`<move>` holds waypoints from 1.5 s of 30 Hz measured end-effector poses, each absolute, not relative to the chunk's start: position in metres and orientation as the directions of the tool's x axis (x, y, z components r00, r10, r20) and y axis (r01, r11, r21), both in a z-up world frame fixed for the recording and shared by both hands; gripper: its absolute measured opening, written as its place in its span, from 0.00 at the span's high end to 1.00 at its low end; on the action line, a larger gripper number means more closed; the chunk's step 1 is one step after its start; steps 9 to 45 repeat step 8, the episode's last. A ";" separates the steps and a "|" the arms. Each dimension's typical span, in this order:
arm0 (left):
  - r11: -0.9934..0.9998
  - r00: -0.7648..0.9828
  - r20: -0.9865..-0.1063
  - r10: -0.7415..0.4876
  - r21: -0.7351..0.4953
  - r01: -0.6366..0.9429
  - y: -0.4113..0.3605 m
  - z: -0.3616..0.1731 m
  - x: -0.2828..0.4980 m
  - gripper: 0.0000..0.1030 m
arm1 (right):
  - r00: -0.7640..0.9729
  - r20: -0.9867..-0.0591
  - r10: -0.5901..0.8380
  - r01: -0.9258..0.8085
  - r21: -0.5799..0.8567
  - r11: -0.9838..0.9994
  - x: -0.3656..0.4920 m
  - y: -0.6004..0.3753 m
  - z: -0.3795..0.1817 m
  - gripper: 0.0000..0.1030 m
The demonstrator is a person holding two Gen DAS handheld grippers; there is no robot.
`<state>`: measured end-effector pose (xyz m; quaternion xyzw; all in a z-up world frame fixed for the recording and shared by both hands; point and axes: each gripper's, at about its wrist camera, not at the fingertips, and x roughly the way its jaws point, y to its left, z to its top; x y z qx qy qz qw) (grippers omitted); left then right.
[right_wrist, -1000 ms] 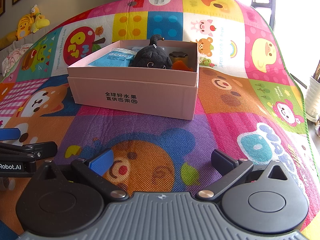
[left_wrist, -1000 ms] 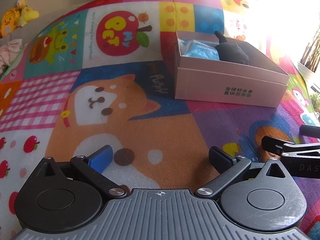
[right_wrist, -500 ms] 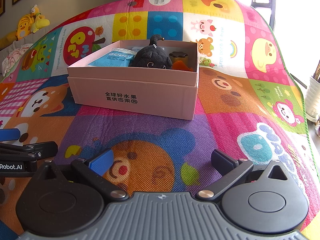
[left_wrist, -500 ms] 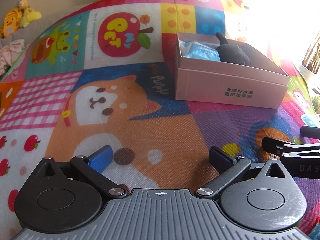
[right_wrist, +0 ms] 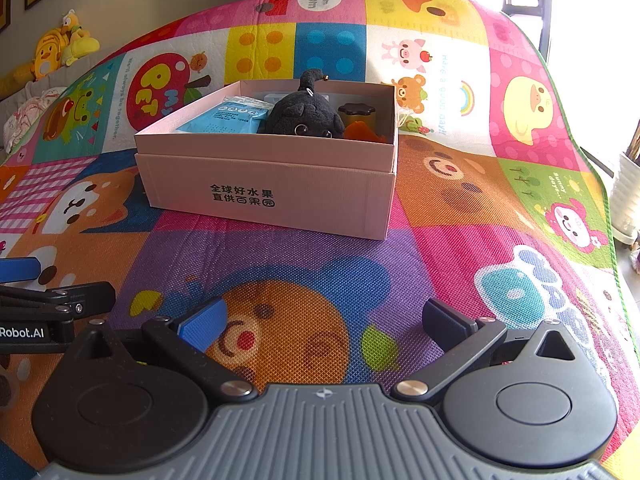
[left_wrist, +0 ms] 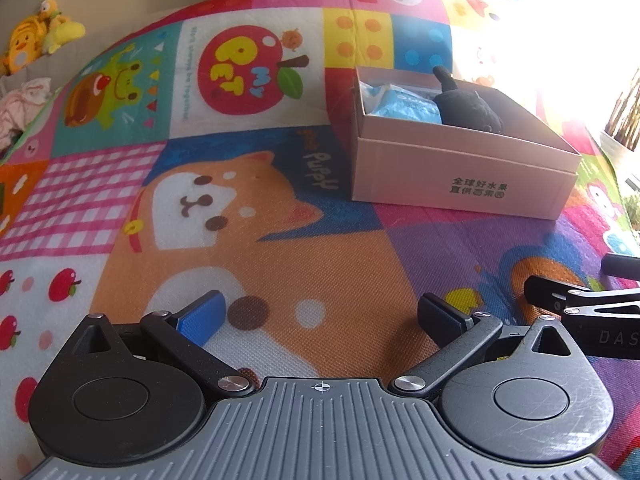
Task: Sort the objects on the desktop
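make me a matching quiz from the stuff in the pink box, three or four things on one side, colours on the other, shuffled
Things:
1. plush toy
2. flat packet
3. box
4. crumpled piece beside the plush toy

Colours:
A. pink
B. orange
C. black
D. light blue

Pairs: 1-C, 2-D, 3-A, 4-B

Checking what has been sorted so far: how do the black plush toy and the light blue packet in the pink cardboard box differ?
The black plush toy is dark, rounded and stands above the rim of the pink cardboard box; the light blue packet is pale, flat and printed, lying low. The toy sits mid-box, the packet at the left. Both are inside the box.
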<state>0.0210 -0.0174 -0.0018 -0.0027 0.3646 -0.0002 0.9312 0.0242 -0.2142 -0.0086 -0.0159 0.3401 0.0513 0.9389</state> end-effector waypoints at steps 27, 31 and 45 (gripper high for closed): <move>1.000 0.734 -0.679 -0.001 -0.005 -0.003 -0.018 -0.002 0.021 0.00 | 0.763 -0.640 0.085 -0.107 0.005 0.994 0.024 -0.214 -0.009 0.00; 1.000 0.734 -0.679 -0.001 -0.005 -0.003 -0.018 -0.002 0.021 0.00 | 0.763 -0.640 0.085 -0.107 0.005 0.994 0.024 -0.214 -0.009 0.00; 1.000 0.734 -0.679 -0.001 -0.005 -0.003 -0.018 -0.002 0.021 0.00 | 0.763 -0.640 0.085 -0.107 0.005 0.994 0.024 -0.214 -0.009 0.00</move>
